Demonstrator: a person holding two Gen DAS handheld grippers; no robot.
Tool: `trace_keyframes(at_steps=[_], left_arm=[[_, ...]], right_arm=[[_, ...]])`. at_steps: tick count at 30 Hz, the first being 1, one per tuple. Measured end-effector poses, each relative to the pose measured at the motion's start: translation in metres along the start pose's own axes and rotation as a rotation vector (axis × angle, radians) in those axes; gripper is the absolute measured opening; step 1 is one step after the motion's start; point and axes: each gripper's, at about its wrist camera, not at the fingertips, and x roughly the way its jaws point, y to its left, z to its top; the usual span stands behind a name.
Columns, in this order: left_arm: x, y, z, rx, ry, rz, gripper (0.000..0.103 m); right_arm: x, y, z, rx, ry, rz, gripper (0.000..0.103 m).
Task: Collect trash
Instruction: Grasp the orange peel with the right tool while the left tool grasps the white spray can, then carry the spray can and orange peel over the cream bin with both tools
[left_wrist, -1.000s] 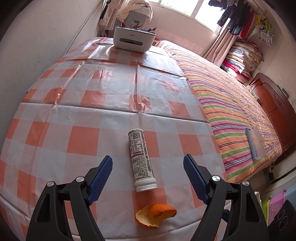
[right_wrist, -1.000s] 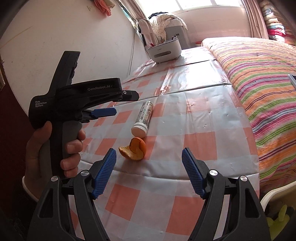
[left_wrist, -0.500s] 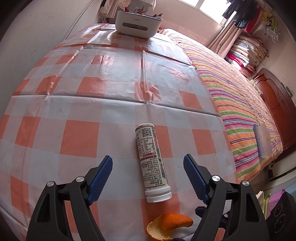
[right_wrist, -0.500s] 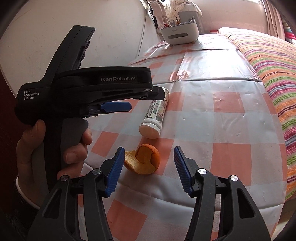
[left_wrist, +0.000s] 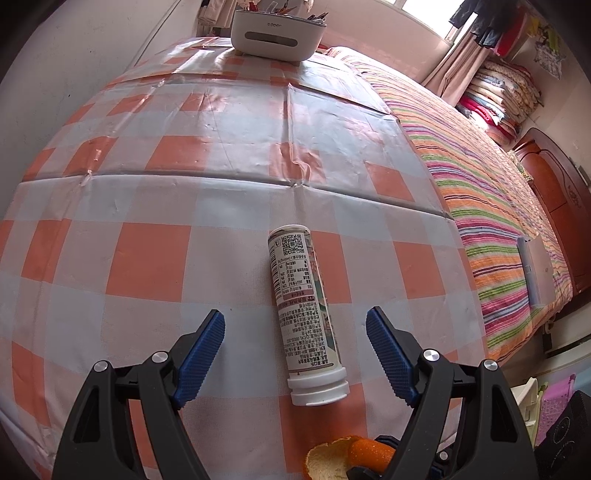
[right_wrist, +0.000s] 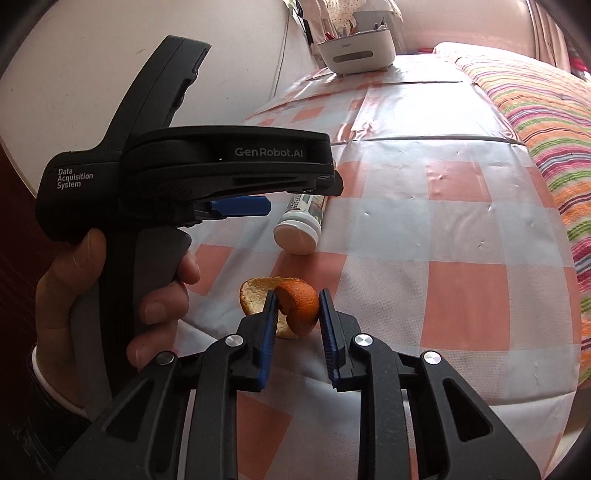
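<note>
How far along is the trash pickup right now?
Nothing looks collected yet. In hand: the right claw has its pads against the orange peel, which seems to sit on the table. Left: the tube lies on its side between the open left claw's fingers, ungripped. No bin is in view.

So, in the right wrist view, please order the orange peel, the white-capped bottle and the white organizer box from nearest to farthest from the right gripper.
1. orange peel, between the right gripper fingers.
2. white-capped bottle, lying just beyond, slightly left.
3. white organizer box, at the table's far end.
</note>
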Motion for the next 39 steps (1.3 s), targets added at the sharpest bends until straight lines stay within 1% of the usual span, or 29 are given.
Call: trace_keyframes(at_steps=[4, 6, 8, 9, 10, 11, 12, 16, 21, 29, 34, 39], left_arm=[[0.003, -0.004, -0.003, 0.02, -0.006, 0.026, 0.076], [0.004, -0.006, -0.003, 0.027, -0.01, 0.038, 0.074], [0.004, -0.007, -0.004, 0.04, -0.015, 0.062, 0.063], [0.004, -0.008, -0.004, 0.046, -0.019, 0.071, 0.06], [0.004, -0.009, -0.004, 0.051, -0.023, 0.079, 0.054], [0.004, -0.009, -0.005, 0.052, -0.026, 0.09, 0.05], [0.004, -0.009, -0.005, 0.051, -0.029, 0.094, 0.049], [0.003, -0.011, -0.007, 0.062, -0.032, 0.105, 0.029], [0.001, -0.014, -0.013, 0.06, -0.042, 0.092, 0.029], [-0.012, -0.028, -0.036, 0.093, -0.066, 0.107, 0.029], [-0.033, -0.039, -0.052, 0.113, -0.106, 0.116, 0.029], [-0.059, -0.052, -0.068, 0.133, -0.166, 0.122, 0.029]], right_arm=[[-0.023, -0.006, -0.009, 0.027, -0.032, 0.004, 0.022], [-0.034, -0.006, -0.013, 0.034, -0.052, 0.011, 0.022], [-0.045, -0.006, -0.013, 0.026, -0.074, 0.012, 0.022], [-0.05, -0.005, -0.014, 0.022, -0.083, 0.012, 0.022], [-0.056, -0.004, -0.015, 0.021, -0.09, 0.016, 0.022], [-0.06, -0.004, -0.016, 0.022, -0.096, 0.021, 0.022], [-0.064, -0.003, -0.016, 0.024, -0.104, 0.022, 0.022], [-0.084, -0.002, -0.018, 0.028, -0.139, 0.018, 0.022], [-0.103, -0.013, -0.02, 0.05, -0.175, 0.002, 0.022], [-0.122, -0.027, -0.015, 0.068, -0.228, -0.019, 0.022], [-0.139, -0.035, -0.02, 0.086, -0.27, -0.04, 0.022], [-0.157, -0.051, -0.032, 0.122, -0.311, -0.079, 0.022]])
